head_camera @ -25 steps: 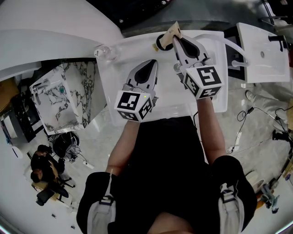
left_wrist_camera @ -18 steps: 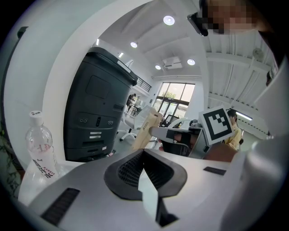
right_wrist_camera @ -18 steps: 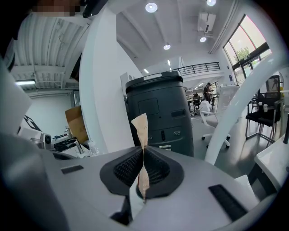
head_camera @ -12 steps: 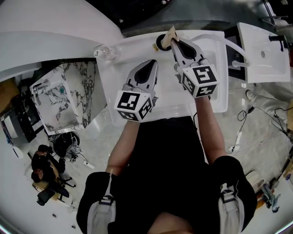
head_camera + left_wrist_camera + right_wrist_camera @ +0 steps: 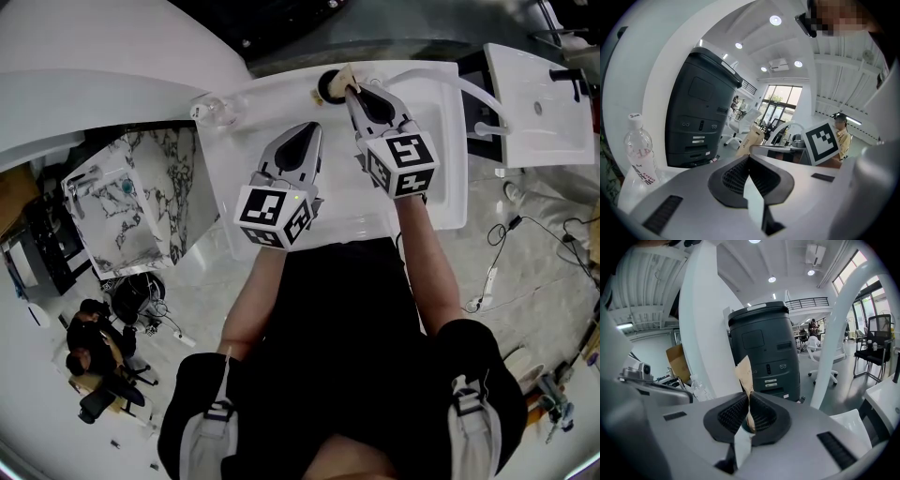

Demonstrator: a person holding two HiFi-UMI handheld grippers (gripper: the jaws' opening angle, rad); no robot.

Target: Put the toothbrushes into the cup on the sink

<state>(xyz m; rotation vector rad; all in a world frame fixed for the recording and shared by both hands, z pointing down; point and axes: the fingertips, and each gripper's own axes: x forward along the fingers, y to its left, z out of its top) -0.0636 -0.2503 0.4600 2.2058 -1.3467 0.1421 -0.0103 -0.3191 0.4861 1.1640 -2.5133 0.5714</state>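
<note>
Nearer the cup (image 5: 328,87) on the sink (image 5: 253,108) now, the right hand-held gripper (image 5: 354,91) clamps a paper-wrapped toothbrush (image 5: 348,75) at its rim, seemingly ready to lower in. The left hand-held gripper (image 5: 307,131) hangs closed, empty.

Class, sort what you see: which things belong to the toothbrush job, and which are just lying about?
Job: wrapped toothbrush in the right gripper, cup, sink.
Lying about: water bottle, black machine.
</note>
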